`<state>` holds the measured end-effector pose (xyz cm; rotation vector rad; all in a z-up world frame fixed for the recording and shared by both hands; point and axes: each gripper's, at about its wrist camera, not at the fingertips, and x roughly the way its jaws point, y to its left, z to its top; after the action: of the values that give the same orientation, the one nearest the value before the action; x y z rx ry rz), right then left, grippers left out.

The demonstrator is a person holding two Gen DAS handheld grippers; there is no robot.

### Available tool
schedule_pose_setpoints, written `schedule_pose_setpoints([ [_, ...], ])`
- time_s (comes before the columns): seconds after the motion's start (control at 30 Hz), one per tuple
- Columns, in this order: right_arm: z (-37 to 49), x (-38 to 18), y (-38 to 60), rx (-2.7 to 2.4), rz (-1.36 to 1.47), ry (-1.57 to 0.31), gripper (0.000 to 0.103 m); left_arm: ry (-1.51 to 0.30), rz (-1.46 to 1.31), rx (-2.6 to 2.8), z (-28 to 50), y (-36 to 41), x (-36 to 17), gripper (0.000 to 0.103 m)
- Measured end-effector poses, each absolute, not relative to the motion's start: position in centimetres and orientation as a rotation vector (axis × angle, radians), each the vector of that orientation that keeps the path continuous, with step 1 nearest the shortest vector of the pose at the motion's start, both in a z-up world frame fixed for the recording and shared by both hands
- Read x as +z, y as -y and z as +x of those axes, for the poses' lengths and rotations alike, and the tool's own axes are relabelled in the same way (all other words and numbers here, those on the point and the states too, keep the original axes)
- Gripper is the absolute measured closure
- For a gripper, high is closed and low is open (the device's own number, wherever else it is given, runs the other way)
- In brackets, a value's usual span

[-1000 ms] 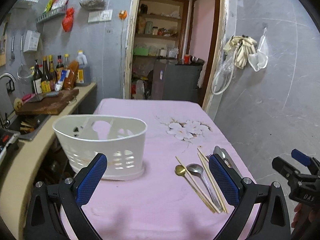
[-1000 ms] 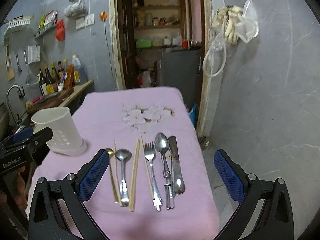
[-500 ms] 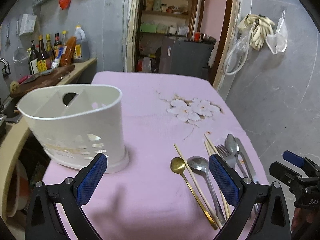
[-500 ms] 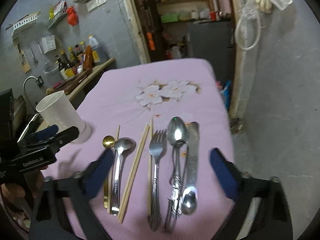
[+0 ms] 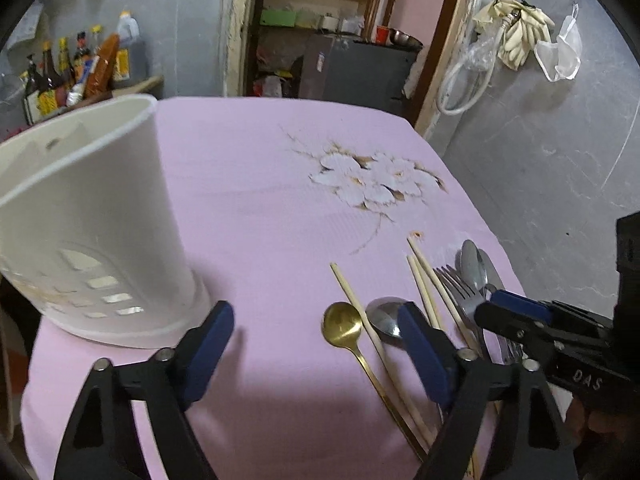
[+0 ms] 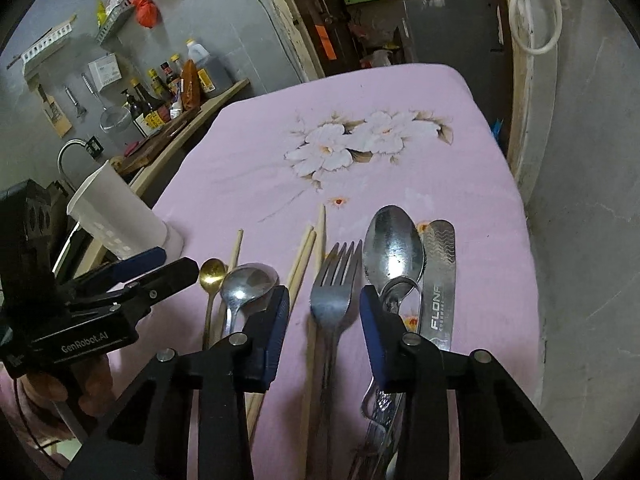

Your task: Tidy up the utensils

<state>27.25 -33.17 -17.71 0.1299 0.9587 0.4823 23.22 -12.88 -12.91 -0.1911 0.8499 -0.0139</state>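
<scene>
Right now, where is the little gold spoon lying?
The gold spoon lies on the pink cloth at the left end of the utensil row, beside a silver spoon, with the white holder further left.

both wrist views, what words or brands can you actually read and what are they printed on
"GenRobot.AI" on the black body of the left gripper, seen from the right wrist.
"DAS" on the black body of the right gripper, seen from the left wrist.
"FLONA", cut off at the edge, on the knife blade.
Labels on the bottles on the counter: too small and blurred to read.
</scene>
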Motion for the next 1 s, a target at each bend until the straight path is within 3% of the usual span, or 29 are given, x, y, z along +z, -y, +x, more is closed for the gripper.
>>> schedule_pose_setpoints([
  [0.23, 28.6, -19.2, 33.5, 0.512, 0.177, -1.006, 0.078, -0.904, -0.212, -0.064, 24.1, 13.1, -14.4, 0.056],
  [0.37, 29.8, -19.7, 33.6, 0.542, 0.238, -1.03, 0.079, -0.926, -0.237, -0.074, 24.2, 12.9, -14.9, 0.063],
  [0.7, 32.1, -21.0, 32.3, 0.566, 0.268, -1.117, 0.084, -0.97, -0.262, -0.134, 25.5, 12.8, -15.4, 0.065],
  [0.8, 32.3, -21.0, 32.2, 0.577, 0.304, -1.14, 0.092, -0.989, -0.251, -0.154, 26.0, 13.0, -15.4, 0.077],
  [0.9, 32.4, -21.0, 31.8, 0.572, 0.304, -1.161, 0.095, -1.024, -0.255, -0.164, 26.3, 13.0, -15.4, 0.096],
  [1.0, 32.0, -20.8, 31.7, 0.571, 0.311, -1.167, 0.096, -1.041, -0.303, -0.168, 26.2, 12.6, -15.3, 0.098],
])
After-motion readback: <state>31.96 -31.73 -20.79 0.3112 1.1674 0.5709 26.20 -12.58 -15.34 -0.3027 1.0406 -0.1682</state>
